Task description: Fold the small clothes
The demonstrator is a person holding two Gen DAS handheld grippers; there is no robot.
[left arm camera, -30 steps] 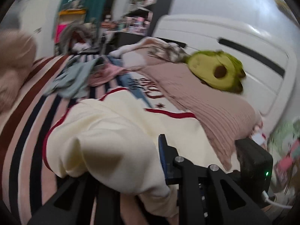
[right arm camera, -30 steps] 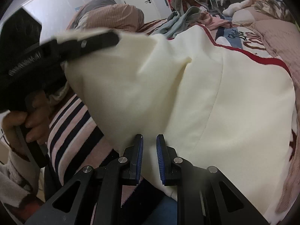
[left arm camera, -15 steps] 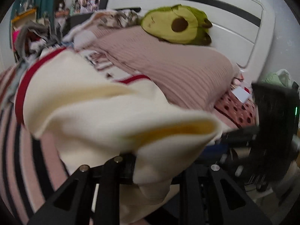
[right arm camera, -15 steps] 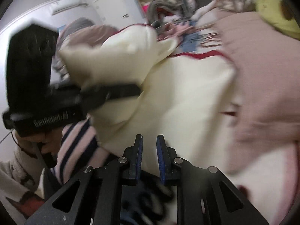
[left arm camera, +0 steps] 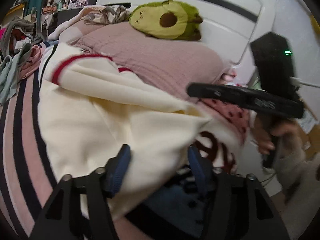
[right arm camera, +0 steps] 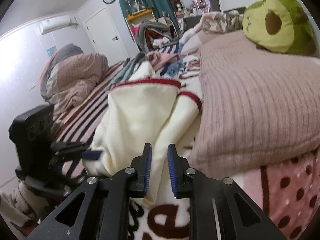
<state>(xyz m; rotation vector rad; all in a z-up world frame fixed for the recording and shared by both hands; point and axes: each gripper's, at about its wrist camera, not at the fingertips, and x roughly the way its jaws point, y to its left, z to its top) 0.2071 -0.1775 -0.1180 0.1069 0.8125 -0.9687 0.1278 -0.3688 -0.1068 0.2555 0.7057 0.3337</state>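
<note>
A cream garment with red trim lies doubled over on the striped bed cover, beside a pink pillow. My left gripper has its jaws opening wide, with the garment's near fold lying loose between the blue pads. In the right wrist view the garment runs from the red collar down into my right gripper. Its jaws are just starting to open and still pinch a cream edge. The right gripper, in a person's hand, holds that corner up at the right. The left gripper sits at the garment's left side.
A pink ribbed pillow with an avocado plush borders the garment on the right, against a white headboard. Loose clothes are heaped farther up the bed, and a rolled duvet lies at the far left.
The left jaws, shut on the cream cloth before, now stand wide apart around it. The raised cloth has come down into a fold, and both grippers have swung toward the pillow.
</note>
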